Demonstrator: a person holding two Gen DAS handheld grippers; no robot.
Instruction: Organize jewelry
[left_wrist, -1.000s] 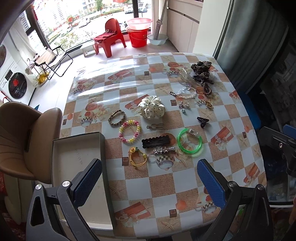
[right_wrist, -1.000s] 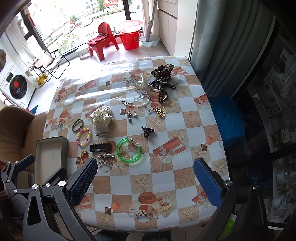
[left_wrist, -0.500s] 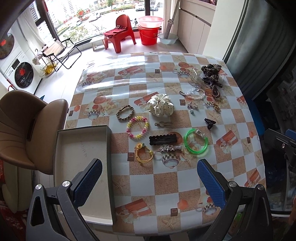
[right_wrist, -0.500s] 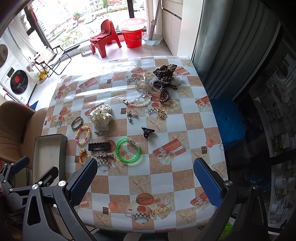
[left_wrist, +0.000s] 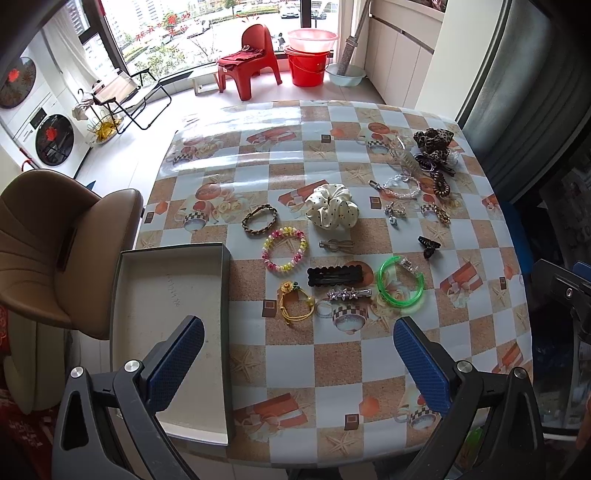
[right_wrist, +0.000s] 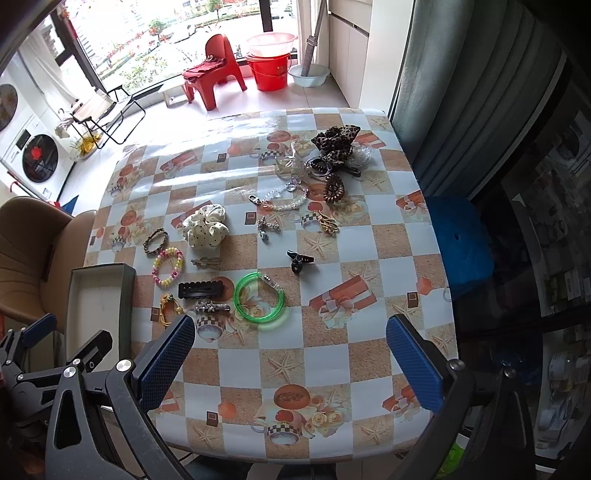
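Observation:
Jewelry and hair pieces lie scattered on the checked table (left_wrist: 332, 354): a green bangle (left_wrist: 400, 286) (right_wrist: 259, 299), a pink-yellow bead bracelet (left_wrist: 284, 249), a brown braided bracelet (left_wrist: 259, 220), a cream dotted scrunchie (left_wrist: 331, 209) (right_wrist: 205, 225), a black clip (left_wrist: 334, 275), a star clip (left_wrist: 349, 293), a yellow cord bracelet (left_wrist: 295, 306). An empty grey box (left_wrist: 168, 314) (right_wrist: 98, 295) sits at the table's left edge. My left gripper (left_wrist: 297, 365) is open above the near edge. My right gripper (right_wrist: 290, 365) is open, empty, near the table front.
A leopard scrunchie (left_wrist: 432, 142) with a pile of hair ties lies at the far right. A small black claw clip (right_wrist: 299, 260) sits mid-table. A brown chair (left_wrist: 48, 251) stands left of the table; a blue stool (right_wrist: 461, 243) is at the right.
Both grippers have shifted left and slightly back; the box shows more fully in the left wrist view. Nothing on the table moved.

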